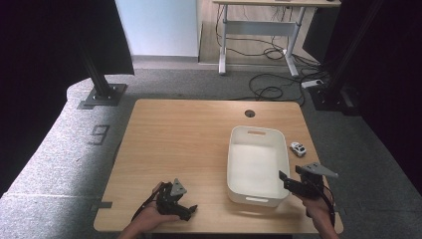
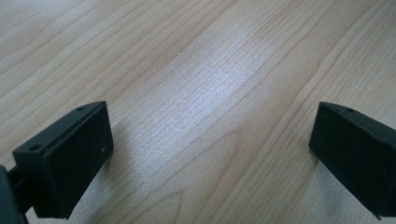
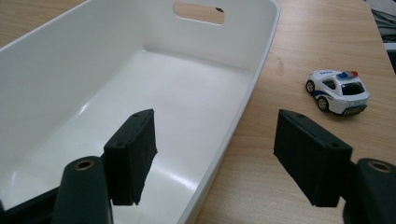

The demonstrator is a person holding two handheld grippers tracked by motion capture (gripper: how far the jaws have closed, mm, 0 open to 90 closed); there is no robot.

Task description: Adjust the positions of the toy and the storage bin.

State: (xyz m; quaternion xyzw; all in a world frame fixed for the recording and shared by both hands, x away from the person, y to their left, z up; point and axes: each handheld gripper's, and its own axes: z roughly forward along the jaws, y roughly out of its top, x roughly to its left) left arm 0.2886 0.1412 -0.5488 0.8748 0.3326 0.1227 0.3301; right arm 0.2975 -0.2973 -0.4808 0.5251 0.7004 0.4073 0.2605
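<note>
Two hand-held grippers with jaws apart over a wooden table, a toy police car lying ahead of the right one.

Nearest the high view, the left gripper (image 1: 175, 199) rests low over bare, pale wood-grain table (image 1: 184, 134), jaws spread wide with nothing between them; the right gripper (image 3: 215, 158), jaws likewise apart and empty, straddles the near right rim of a white plastic bin (image 3: 140, 93), one jaw over its empty inside, the other outside it. The toy police car (image 3: 338, 91), white with blue stripes and a red-and-blue roof light, stands on the table ahead of the outer jaw, just beside the bin's wall; no lettering on it is legible. A large "9" (image 1: 99, 134) marks the grey carpet left of the table. Beyond stand a desk frame (image 1: 259, 30), loose cables (image 1: 271, 89) and dark curtains (image 1: 50, 50).
</note>
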